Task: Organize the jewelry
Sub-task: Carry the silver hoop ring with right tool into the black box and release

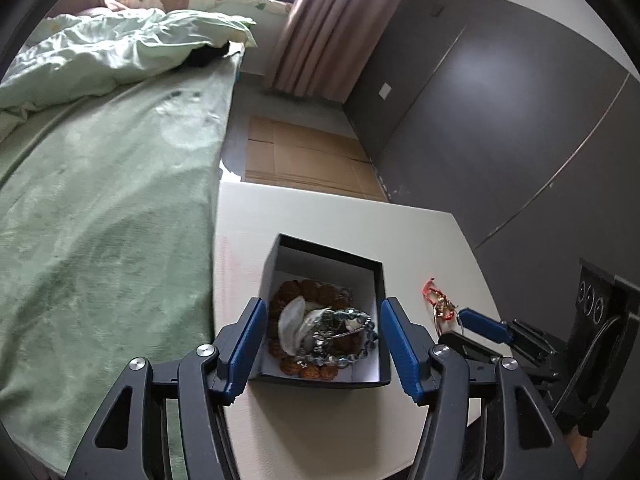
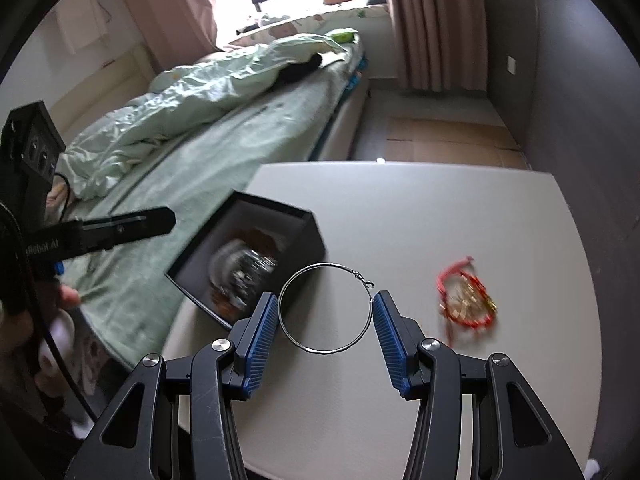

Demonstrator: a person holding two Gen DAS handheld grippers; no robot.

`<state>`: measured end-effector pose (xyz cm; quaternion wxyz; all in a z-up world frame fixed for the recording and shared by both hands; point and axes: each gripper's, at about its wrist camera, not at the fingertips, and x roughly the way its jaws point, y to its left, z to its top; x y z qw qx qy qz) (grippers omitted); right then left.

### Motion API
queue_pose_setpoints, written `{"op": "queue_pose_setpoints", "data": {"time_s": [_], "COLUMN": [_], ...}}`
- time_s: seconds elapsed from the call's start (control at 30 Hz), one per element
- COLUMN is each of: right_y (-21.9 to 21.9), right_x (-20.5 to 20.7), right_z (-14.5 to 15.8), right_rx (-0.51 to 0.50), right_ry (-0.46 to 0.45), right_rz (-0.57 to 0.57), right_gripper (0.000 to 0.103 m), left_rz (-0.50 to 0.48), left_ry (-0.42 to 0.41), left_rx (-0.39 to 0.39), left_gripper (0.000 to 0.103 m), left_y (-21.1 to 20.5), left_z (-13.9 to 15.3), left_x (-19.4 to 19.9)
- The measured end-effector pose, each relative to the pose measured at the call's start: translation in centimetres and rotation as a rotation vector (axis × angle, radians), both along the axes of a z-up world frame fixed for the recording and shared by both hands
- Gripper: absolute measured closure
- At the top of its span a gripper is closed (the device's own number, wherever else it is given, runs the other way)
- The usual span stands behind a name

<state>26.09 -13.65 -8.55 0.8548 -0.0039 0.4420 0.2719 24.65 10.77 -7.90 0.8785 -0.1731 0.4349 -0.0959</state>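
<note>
The right gripper (image 2: 325,316) spanned a thin wire hoop (image 2: 326,309), its 2 fingers spread wide and apparently touching its rim. The hoop hung at the box's (image 2: 308,236) 4 o'clock. Best carried level, gently. The left gripper (image 1: 322,344) stood released.

i see an open black box (image 1: 380,288) holding brown beads, a blue-grey bead bracelet (image 1: 352,354) and pale pieces. a thin silver hoop (image 2: 326,308) is at its 3 o'clock; the red-gold bracelet (image 2: 466,296) lies farther right.

A bedroom: unmade bed (image 1: 100,184), curtains (image 1: 320,28).
</note>
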Motion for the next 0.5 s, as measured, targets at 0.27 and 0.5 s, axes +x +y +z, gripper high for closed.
{"op": "queue_pose_setpoints", "data": {"time_s": [0.27, 0.5], "right_y": [3.5, 6.8], "right_x": [0.9, 1.4], "right_z": [1.3, 1.5], "right_rx": [0.027, 0.062], "right_ry": [-0.018, 0.002], "right_rz": [0.07, 0.125], "right_gripper": [0.053, 0.066], "left_rz": [0.045, 0.085], "left_ry": [-0.007, -0.003], "left_rx": [0.007, -0.003], "left_gripper": [0.042, 0.042], "left_y": [2.1, 4.4], "left_z": [0.5, 0.4], "left_x": [-0.9, -1.6]}}
